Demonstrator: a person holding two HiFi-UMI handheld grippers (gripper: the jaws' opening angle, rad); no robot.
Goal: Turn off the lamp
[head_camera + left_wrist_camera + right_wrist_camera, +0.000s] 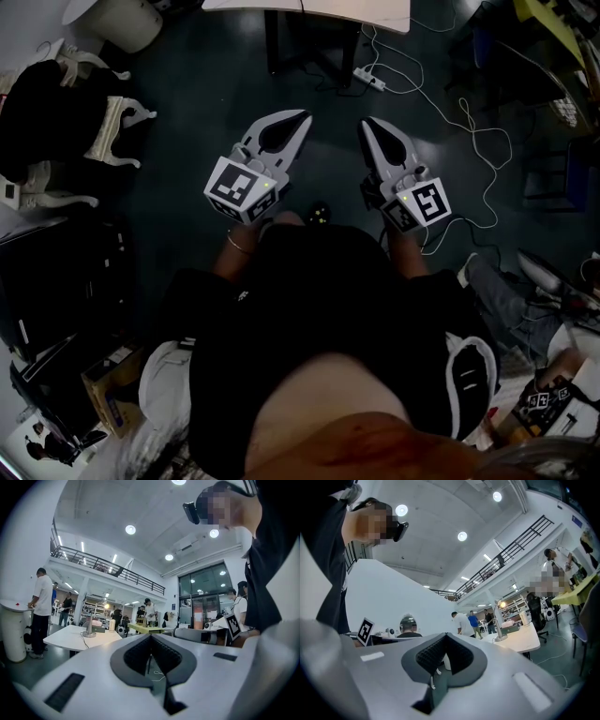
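Observation:
A slim desk lamp (89,623) stands lit on a white table (70,640) well ahead of me; its bright head (106,606) glows. The right gripper view shows the same lamp (498,623) on that table (521,641), right of my jaws. In the head view both grippers are held side by side at waist height over the dark floor and point at the table's near edge (309,11). My left gripper (302,117) (151,636) is shut with nothing in it. My right gripper (367,122) (446,634) is also shut and holds nothing. The lamp is out of the head view.
A power strip (367,80) and white cables (478,141) lie on the floor near the table leg. A white chair with dark clothes (103,131) stands at the left, and boxes and gear lie at both sides. A person (41,606) stands by a white column; others stand farther back.

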